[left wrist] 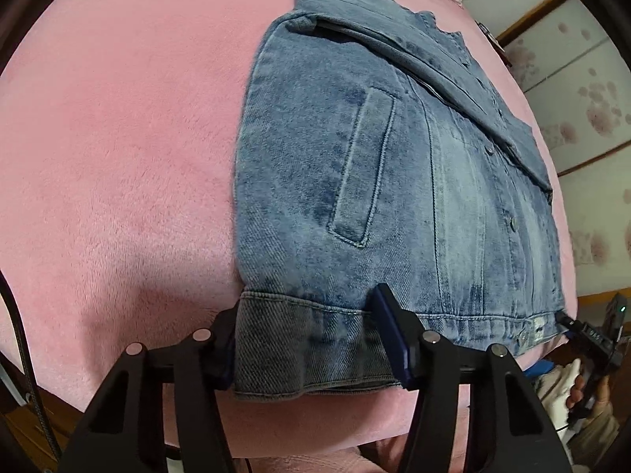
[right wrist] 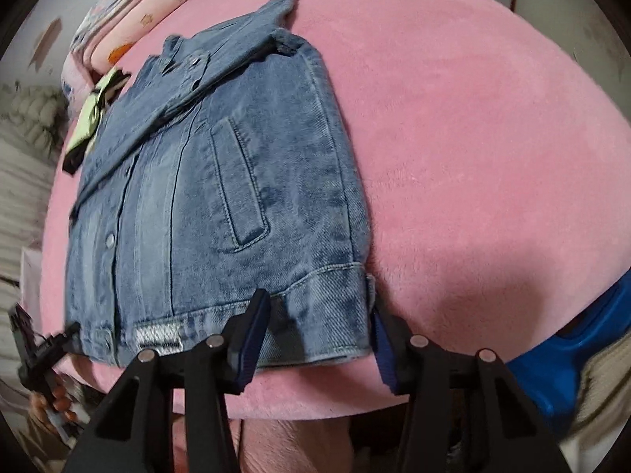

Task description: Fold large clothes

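Black left tongs [left wrist: 311, 339] and right tongs [right wrist: 321, 335] each straddle the near hem of the denim jacket [left wrist: 355, 181], jaws partly open, corners between blue ribbed pads. Stiff, mottled denim lies flat on the plush pink bed [left wrist: 118, 157].

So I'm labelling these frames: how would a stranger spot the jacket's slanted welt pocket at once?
Start at the pink blanket, where a blue denim jacket lies buttoned, sleeves folded across it. On the front panel, between the side edge and the button placket, sits the welt pocket. It is a narrow, slanted, stitched rectangle, unlike the round metal buttons beside it.
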Demonstrator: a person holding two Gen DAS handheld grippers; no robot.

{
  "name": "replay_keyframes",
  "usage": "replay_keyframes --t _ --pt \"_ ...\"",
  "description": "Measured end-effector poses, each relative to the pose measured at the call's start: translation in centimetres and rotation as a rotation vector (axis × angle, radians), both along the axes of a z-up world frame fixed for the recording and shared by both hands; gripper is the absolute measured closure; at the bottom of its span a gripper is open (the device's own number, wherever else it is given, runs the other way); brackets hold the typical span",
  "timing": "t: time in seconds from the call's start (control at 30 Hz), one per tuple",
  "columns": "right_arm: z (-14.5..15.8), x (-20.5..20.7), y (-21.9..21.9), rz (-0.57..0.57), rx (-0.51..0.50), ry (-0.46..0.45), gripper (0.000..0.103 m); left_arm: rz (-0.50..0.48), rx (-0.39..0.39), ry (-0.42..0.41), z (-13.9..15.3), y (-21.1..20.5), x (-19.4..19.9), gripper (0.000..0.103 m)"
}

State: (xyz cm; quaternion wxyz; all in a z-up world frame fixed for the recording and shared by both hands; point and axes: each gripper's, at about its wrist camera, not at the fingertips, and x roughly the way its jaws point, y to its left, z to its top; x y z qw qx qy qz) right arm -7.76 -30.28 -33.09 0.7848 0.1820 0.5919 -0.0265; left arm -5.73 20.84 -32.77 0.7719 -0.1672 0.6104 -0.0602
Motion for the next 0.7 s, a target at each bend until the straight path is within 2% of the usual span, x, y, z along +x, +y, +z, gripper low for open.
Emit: replay_keyframes --t 0.13,0.2,0.3,0.37,0.4,0.43,0.57,0.6,0.7 --pt "-0.3 0.5 0.3 0.021 -0.026 0.032 0.053 -0.027 0.042 -0.008 -0.1 -0.6 0.0 0.042" --pt "-0.7 0.6 0.2 0.014 -0.015 0.037 0.052 -0.039 0.067 -0.008 -0.2 -1.0 0.1 0.042" --pt "-0.9 0.7 0.3 0.008 -0.018 0.043 0.056 -0.035 0.081 0.004 -0.1 -1.1 0.3 0.045" --pt "-0.5 0.9 0.7 0.016 -0.047 0.045 0.067 -0.045 0.104 -0.002 0.3 -1.4 0.4 0.074" --pt "-0.3 0.9 0.9 0.022 -0.07 0.043 0.076 -0.063 0.133 -0.001 0.6 -1.7 0.6 0.08" --pt "0.1 1.0 1.3 0.032 -0.107 0.046 0.079 -0.08 0.161 -0.004 1.0 -2.1 0.7 0.089" --pt "2.0 1.2 2.9 0.085 -0.206 0.027 0.086 -0.152 0.274 -0.017 2.4 -3.9 0.9 0.091" --pt "2.6 1.2 3.3 0.089 -0.217 0.016 0.089 -0.155 0.293 -0.02 2.8 -4.2 0.8 0.091" --pt "5.0 1.3 4.1 0.093 -0.235 -0.023 0.09 -0.154 0.314 -0.023 4.3 -4.6 1.1 0.092"
